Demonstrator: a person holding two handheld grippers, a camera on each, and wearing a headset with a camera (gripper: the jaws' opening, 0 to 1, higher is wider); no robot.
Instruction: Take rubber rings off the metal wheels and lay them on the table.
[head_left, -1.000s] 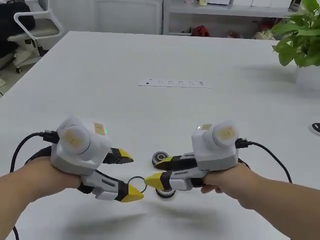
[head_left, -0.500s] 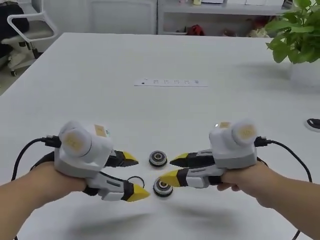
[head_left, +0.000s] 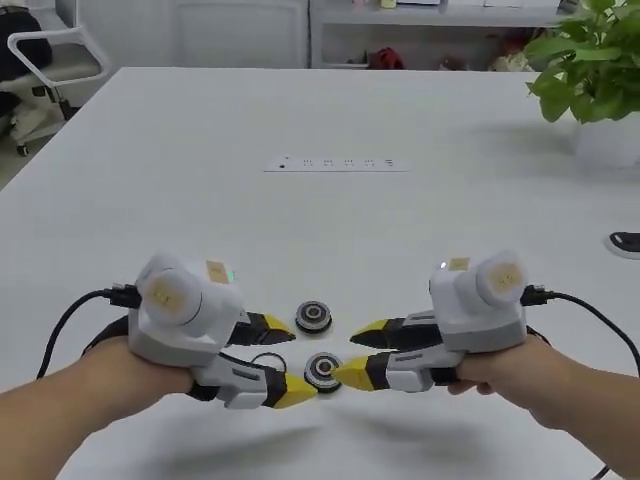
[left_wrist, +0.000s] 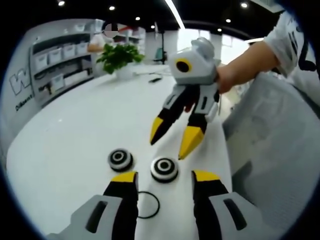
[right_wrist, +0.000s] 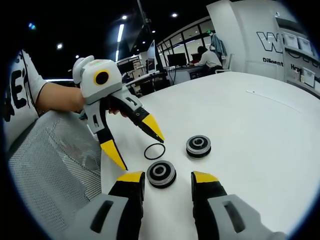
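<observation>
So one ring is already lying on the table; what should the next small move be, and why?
Probably ease the right gripper forward and close it on the near wheel. Its jaws are open with that wheel just ahead between the tips, and the wheel appears to carry its black rubber rim. The left gripper is open opposite, and the loose ring lies beside it.

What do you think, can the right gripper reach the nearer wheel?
Probably yes. The right gripper, jaws open, points straight at the nearer metal wheel with nothing between. The left gripper sits close opposite, so they might bump.
</observation>
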